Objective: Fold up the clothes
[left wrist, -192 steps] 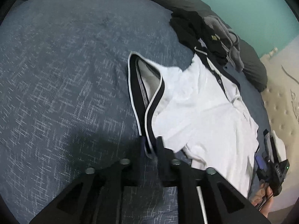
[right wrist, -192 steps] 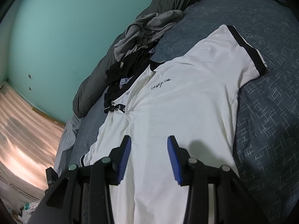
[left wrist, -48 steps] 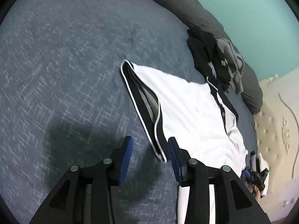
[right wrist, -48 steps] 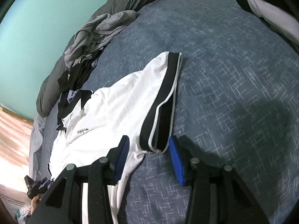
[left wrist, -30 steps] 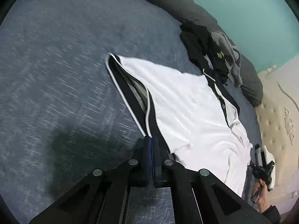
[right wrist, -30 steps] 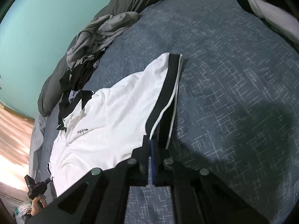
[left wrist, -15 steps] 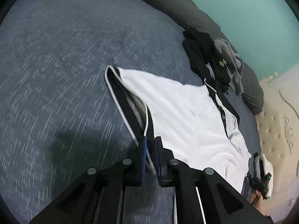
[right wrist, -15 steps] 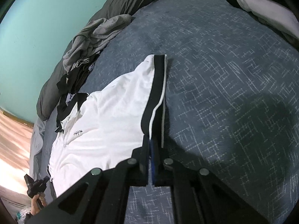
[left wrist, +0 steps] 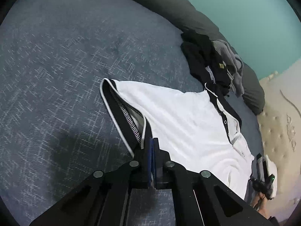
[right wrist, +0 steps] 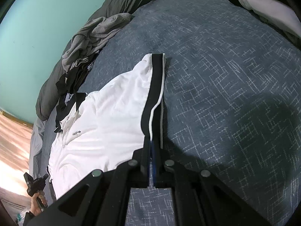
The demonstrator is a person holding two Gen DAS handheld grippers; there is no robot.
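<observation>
While both pairs of jaws are clamped tight, the left gripper (left wrist: 152,141) pinches the black, white-piped cuff of one sleeve (left wrist: 124,113) and the right gripper (right wrist: 151,143) pinches the other sleeve's cuff (right wrist: 155,94). Between them the white shirt (right wrist: 105,116) lies face up on the blue bedspread (right wrist: 235,94), rumpled, with a black collar and placket, a small chest logo, and dark clothes (left wrist: 205,60) heaped beyond its collar.

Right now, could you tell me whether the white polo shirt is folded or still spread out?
Mostly spread, not yet folded: the white polo shirt lies open on the bed, chest logo and placket showing, with each gripper pinching a black-banded sleeve.
</observation>
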